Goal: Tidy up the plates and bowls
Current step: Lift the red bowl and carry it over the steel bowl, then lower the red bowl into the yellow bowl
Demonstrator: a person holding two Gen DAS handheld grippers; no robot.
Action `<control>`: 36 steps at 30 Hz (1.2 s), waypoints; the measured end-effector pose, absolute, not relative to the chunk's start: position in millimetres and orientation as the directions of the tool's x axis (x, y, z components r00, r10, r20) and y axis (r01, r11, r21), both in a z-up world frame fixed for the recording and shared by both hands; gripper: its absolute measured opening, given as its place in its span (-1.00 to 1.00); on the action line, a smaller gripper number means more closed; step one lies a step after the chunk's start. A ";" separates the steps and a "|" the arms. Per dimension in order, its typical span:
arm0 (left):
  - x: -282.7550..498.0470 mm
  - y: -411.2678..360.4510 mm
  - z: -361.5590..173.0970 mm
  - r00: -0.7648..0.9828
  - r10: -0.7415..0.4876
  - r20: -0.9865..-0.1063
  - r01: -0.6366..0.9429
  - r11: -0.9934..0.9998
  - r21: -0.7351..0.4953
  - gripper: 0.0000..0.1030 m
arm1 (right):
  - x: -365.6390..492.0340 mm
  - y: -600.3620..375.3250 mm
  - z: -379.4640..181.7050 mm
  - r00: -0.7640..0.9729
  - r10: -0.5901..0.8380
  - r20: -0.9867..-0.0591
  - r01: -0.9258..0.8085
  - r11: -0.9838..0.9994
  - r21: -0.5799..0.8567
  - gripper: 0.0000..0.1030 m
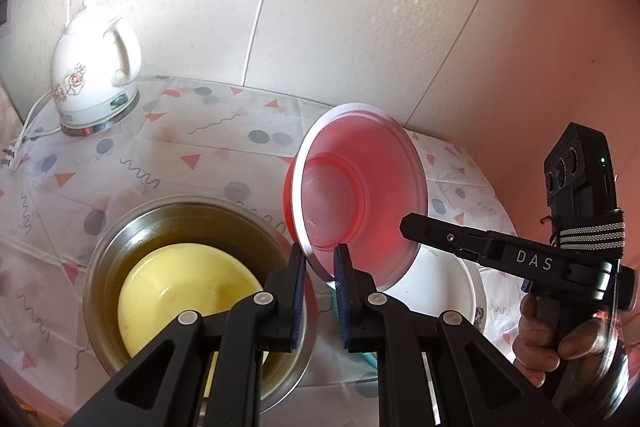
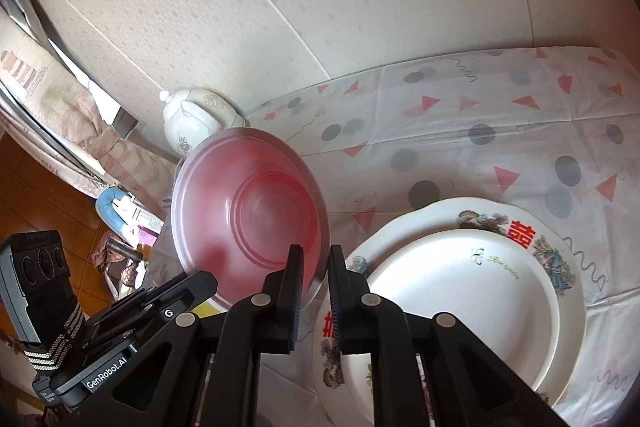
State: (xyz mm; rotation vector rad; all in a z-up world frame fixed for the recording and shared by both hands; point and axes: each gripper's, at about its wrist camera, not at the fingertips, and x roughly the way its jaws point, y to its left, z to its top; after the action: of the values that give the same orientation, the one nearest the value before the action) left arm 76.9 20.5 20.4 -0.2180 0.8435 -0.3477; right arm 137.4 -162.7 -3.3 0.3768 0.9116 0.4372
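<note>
A red bowl (image 1: 352,195) rides tilted above a patterned tablecloth (image 1: 168,163), carried between two hand-held grippers, each clamped on its rim from opposite sides. At far left a white kettle (image 1: 96,67) stands clear of the work; next comes a steel bowl (image 1: 120,239) with a yellow bowl (image 1: 176,291) nested inside it. The left gripper (image 1: 320,263) angles downward, jaws narrowed onto the red bowl's near edge. To the right, the right gripper (image 2: 314,263) pinches the other edge at a similar downward slant, a hand (image 1: 540,339) wrapped round its handle. Below it lie two stacked plates (image 2: 460,291). The step appears to be carrying the red bowl to a stack; next, both grippers must level it and lower together over the nested bowls.
</note>
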 end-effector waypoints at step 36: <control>32.2 117.2 -25.4 0.547 -0.323 -0.772 -0.046 0.909 -0.413 -0.72 | 118.8 -64.1 -35.1 0.285 0.633 -0.720 -0.362 0.766 0.531 -0.64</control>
State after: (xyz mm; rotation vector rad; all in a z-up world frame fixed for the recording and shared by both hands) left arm 32.2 117.2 -25.4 -0.4133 0.9853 -0.1703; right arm 118.8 -64.1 -35.1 0.2874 1.0946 0.6776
